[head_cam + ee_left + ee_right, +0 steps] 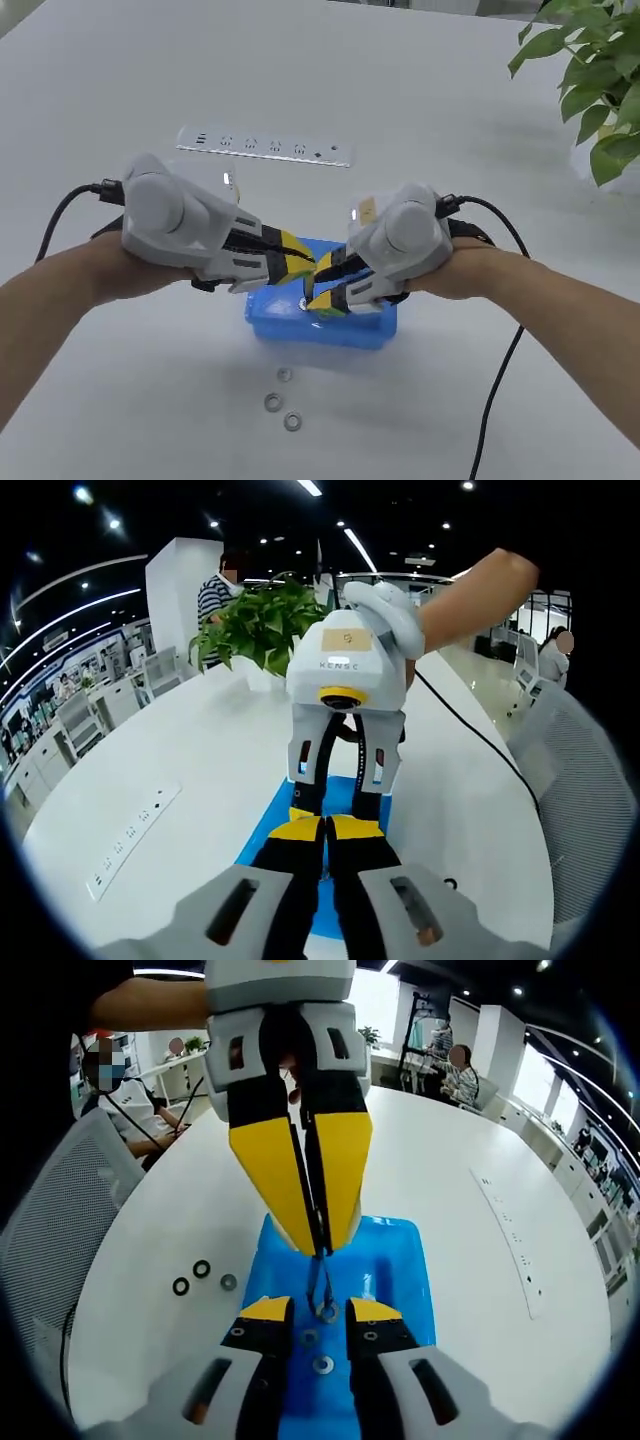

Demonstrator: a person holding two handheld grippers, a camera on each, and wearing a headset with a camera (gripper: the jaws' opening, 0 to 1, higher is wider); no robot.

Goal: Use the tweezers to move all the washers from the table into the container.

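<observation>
Left gripper point(322, 1245) is clamped on the tweezers point(318, 1278), whose tips seem to hold a washer point(327, 1311) low over the container point(400, 1260), between the right gripper's point(320, 1312) parted jaws. A nudge from those jaws could flick it out. Three washers point(202, 1269) lie on the tabletop point(450, 1160) beside the container
</observation>
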